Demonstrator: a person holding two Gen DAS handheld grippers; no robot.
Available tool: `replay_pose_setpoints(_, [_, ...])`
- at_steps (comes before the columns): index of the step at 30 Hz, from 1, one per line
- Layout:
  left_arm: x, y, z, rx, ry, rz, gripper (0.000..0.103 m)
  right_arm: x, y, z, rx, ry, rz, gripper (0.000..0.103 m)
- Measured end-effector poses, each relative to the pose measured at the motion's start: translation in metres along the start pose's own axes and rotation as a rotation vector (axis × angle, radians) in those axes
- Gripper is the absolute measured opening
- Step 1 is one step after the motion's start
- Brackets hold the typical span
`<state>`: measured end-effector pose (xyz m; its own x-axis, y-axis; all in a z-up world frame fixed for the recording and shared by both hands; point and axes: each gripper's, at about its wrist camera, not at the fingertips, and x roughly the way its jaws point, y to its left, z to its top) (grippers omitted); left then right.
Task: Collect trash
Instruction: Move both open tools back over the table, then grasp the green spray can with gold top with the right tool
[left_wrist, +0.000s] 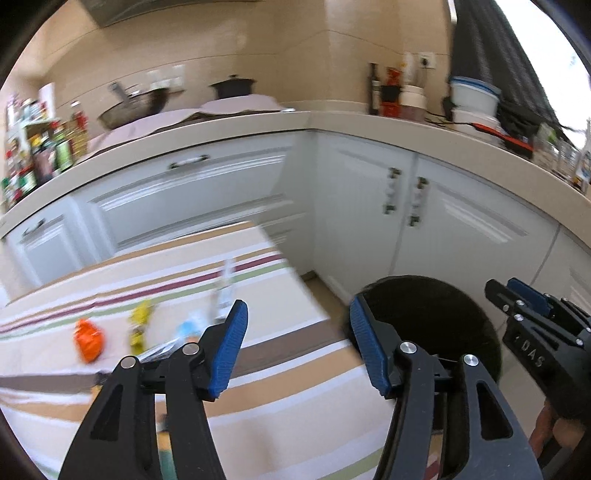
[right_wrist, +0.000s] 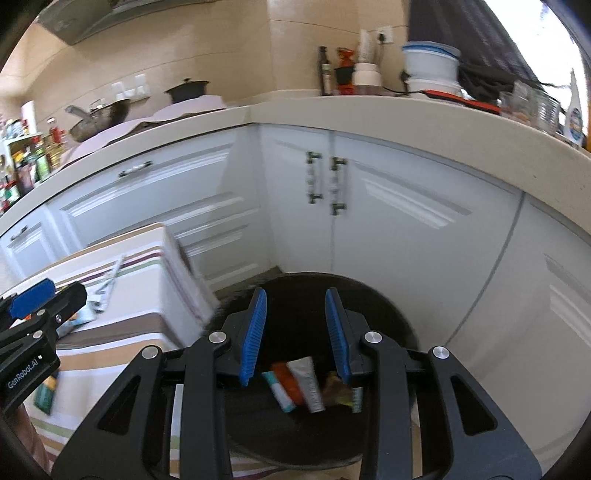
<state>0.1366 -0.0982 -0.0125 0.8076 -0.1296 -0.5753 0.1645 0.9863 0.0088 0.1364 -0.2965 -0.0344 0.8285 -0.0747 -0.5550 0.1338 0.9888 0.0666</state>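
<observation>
In the left wrist view my left gripper (left_wrist: 298, 310) stands open and empty above the right end of a striped tablecloth (left_wrist: 288, 398). On the cloth lie an orange wrapper (left_wrist: 88, 339), a yellow wrapper (left_wrist: 139, 326), a light blue wrapper (left_wrist: 189, 328) and a white packet (left_wrist: 225, 291). A black bin (left_wrist: 432, 325) stands on the floor past the table's right edge. In the right wrist view my right gripper (right_wrist: 295, 299) hangs open over the bin (right_wrist: 384, 314), nothing between its pads. Inside lie a teal packet (right_wrist: 280, 395), an orange wrapper (right_wrist: 290, 384), a white tube (right_wrist: 312, 387) and a brown wrapper (right_wrist: 334, 387).
White cabinets (right_wrist: 388, 221) under a beige L-shaped counter (left_wrist: 332, 122) close off the corner behind the bin. Pots, bottles and bowls crowd the counter. The left gripper (right_wrist: 55, 295) shows at the left edge of the right wrist view, the right gripper (left_wrist: 506, 291) at the right of the left one.
</observation>
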Motion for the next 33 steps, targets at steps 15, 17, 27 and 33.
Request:
replay_pose_setpoints(15, [-0.054,0.138,-0.063,-0.176,0.051,0.252,0.064,-0.019,0.126,-0.025,-0.156,0.049,0.203,0.039])
replay_pose_setpoints(17, [-0.058,0.152,-0.068,-0.194,0.059,0.272,0.064,-0.021,0.142,-0.030,-0.184,0.063,0.225,0.039])
replay_pose_setpoints(27, [-0.075,0.214,-0.098,-0.282,0.093,0.370,0.066,-0.026,0.207,-0.056,-0.286,0.139,0.322,0.039])
replay_pose_setpoints(33, [-0.078,0.238,-0.109,-0.317,0.105,0.403,0.067,-0.026,0.233,-0.069,-0.334,0.187,0.345,0.039])
